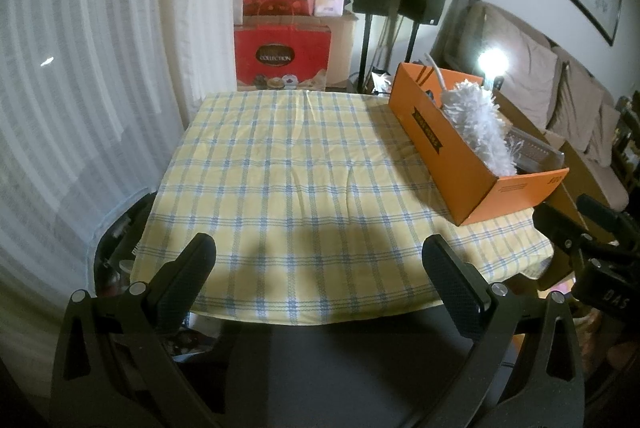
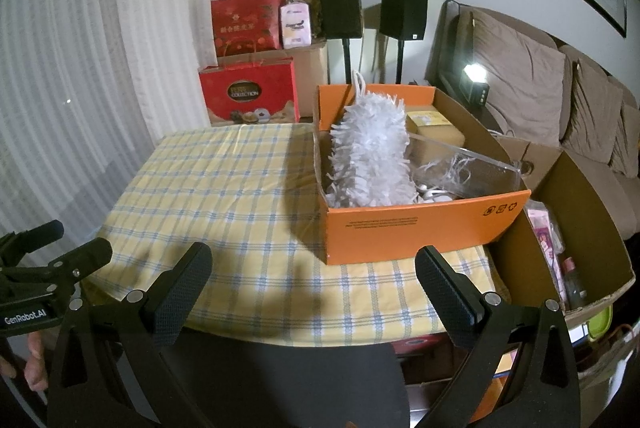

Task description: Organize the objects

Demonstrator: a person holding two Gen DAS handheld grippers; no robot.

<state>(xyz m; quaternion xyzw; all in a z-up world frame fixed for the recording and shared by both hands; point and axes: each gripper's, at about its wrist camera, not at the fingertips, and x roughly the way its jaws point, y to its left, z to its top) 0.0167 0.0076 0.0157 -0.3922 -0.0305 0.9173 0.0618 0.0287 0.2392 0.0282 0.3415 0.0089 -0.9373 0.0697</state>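
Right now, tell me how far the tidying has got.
Done, it seems: the white duster, a yellow block and a clear tray already sit in the orange box, and the checked tablecloth carries nothing else. In hand: nothing; the left tool and right tool both hang open and empty at the near edge. Left: nothing loose shows on the cloth.

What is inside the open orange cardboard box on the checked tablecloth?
Inside the orange cardboard box: a fluffy white duster, a clear plastic container, a tan block-shaped package and some white cord. The duster and box walls cover whatever lies at the bottom.
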